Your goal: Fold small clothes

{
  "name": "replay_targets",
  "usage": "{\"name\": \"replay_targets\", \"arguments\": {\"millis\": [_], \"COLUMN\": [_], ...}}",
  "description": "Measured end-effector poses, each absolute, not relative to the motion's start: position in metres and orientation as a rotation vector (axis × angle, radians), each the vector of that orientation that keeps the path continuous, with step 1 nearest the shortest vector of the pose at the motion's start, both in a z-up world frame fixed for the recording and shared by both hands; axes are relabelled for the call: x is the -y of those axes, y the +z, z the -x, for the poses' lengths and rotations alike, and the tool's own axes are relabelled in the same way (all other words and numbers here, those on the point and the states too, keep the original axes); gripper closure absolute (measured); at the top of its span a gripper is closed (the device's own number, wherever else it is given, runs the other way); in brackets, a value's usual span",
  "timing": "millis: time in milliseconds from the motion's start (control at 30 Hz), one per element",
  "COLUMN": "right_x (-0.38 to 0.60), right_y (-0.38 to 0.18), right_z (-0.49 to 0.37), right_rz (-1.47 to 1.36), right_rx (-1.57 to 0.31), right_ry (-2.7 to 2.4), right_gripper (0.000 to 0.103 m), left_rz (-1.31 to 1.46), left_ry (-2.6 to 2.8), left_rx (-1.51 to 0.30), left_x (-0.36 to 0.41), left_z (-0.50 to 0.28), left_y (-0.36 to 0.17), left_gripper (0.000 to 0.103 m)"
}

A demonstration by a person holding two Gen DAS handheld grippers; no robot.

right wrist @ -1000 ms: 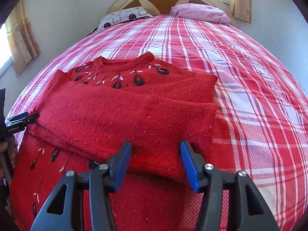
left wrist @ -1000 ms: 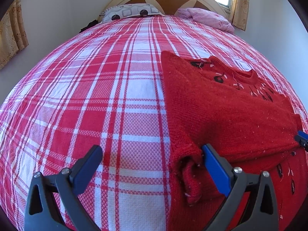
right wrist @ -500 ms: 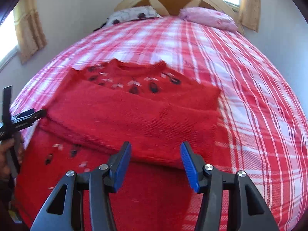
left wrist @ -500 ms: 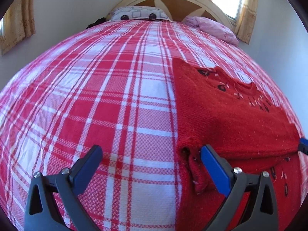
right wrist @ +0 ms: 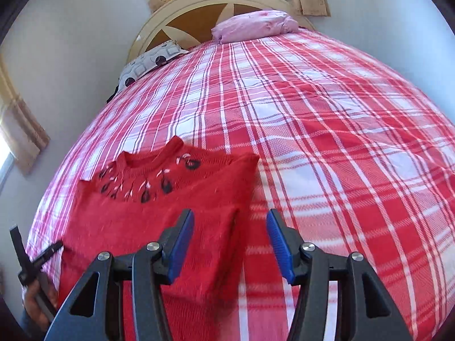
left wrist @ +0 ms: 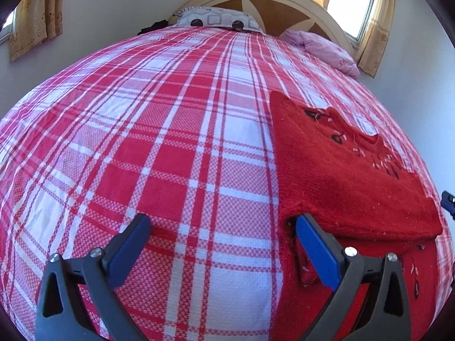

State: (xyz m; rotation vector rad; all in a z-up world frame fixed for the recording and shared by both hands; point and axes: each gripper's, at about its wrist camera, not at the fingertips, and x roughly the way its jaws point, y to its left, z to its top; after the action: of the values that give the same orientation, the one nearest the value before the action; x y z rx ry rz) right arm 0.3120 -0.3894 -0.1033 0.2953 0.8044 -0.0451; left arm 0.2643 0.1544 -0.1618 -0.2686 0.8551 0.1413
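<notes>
A small red knitted sweater [left wrist: 341, 176] with black and white embroidery at the neck lies flat on the bed, both sleeves folded across its chest. My left gripper [left wrist: 221, 241] is open and empty, its right finger at the sweater's left edge by a sleeve cuff [left wrist: 293, 244]. In the right wrist view the sweater [right wrist: 148, 221] lies left of centre. My right gripper [right wrist: 230, 241] is open and empty above the sweater's right edge. The left gripper [right wrist: 37, 261] also shows at the far left there.
The bed carries a red and white plaid sheet [left wrist: 170, 142]. A patterned pillow [left wrist: 216, 21] and a pink pillow [left wrist: 324, 48] lie at the cream headboard [right wrist: 216, 2]. Walls and curtained windows surround the bed.
Both grippers have lifted and pulled back from the sweater. The right view has swung to the right, so the sweater now sits lower left. Both stay open and empty.
</notes>
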Motion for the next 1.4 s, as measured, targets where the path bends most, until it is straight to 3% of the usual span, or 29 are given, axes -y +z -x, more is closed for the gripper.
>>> {"name": "replay_targets", "arguments": {"millis": [200, 267, 400, 633, 733, 767, 967, 1400], "right_x": [0.394, 0.396, 0.391, 0.385, 0.363, 0.355, 0.337, 0.335], "right_y": [-0.121, -0.135, -0.149, -0.12, -0.11, -0.109, -0.145, -0.124], "right_z": [-0.37, -0.386, -0.401, -0.351, -0.314, -0.311, -0.306, -0.242], "right_rz": [-0.283, -0.271, -0.179, -0.174, -0.135, -0.129, -0.101, -0.13], "right_rx": [-0.858, -0.904, -0.931, -0.86, -0.824, -0.816, -0.904, -0.838], "right_ry": [-0.086, -0.11, -0.123, -0.083, 0.003, 0.023, 0.059, 0.049], "right_gripper": [0.068, 0.092, 0.093, 0.091, 0.068, 0.066, 0.066, 0.066], "left_rz": [0.211, 0.21, 0.183, 0.249, 0.251, 0.242, 0.155, 0.167], "left_ry": [0.168, 0.169, 0.182, 0.179, 0.184, 0.186, 0.188, 0.146], "left_rx": [-0.88, -0.879, -0.889, -0.794, -0.748, -0.752, -0.917, -0.87], "left_x": [-0.147, -0.146, -0.143, -0.154, -0.155, -0.154, -0.142, -0.135], "left_z": [-0.268, -0.268, -0.269, -0.254, -0.253, -0.254, -0.282, -0.231], "left_y": [-0.164, -0.164, -0.166, -0.149, -0.139, -0.138, -0.166, -0.151], "left_gripper": [0.0, 0.0, 0.0, 0.0, 0.0, 0.0, 0.0, 0.0]}}
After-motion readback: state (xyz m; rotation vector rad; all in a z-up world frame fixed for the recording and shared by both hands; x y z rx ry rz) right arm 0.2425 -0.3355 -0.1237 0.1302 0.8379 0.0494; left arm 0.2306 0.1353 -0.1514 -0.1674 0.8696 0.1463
